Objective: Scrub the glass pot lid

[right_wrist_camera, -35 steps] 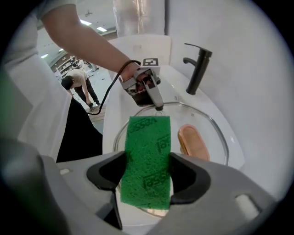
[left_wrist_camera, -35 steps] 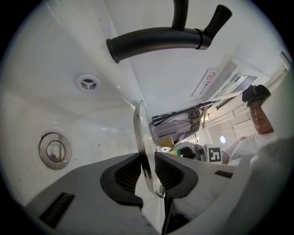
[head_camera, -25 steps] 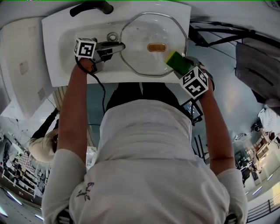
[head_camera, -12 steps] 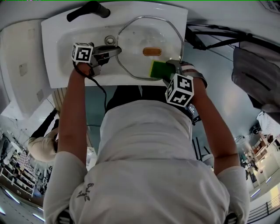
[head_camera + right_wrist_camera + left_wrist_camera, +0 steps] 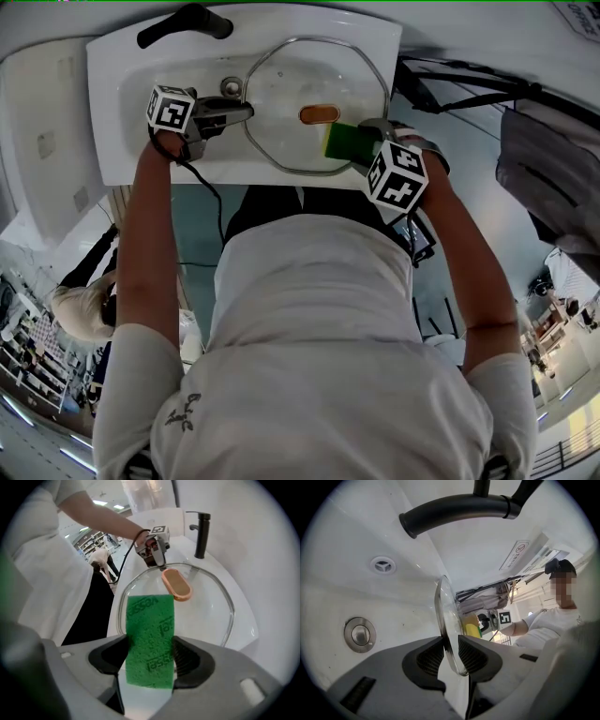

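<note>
The glass pot lid with a steel rim and an orange knob is held over the white sink. My left gripper is shut on its left rim. In the left gripper view the lid stands edge-on, pinched between the pads of the left gripper. My right gripper is shut on a green and yellow sponge, which lies against the lid's near right part. In the right gripper view the sponge fills the right gripper, with the lid and knob beyond.
A black faucet arches over the basin's far left; it also shows as the faucet in the right gripper view. The drain and overflow hole sit in the basin wall. A person stands off to the lower left.
My right gripper has swept the sponge from the lid's right edge leftward along its near side. The left gripper and lid shifted slightly left, grip unchanged.
</note>
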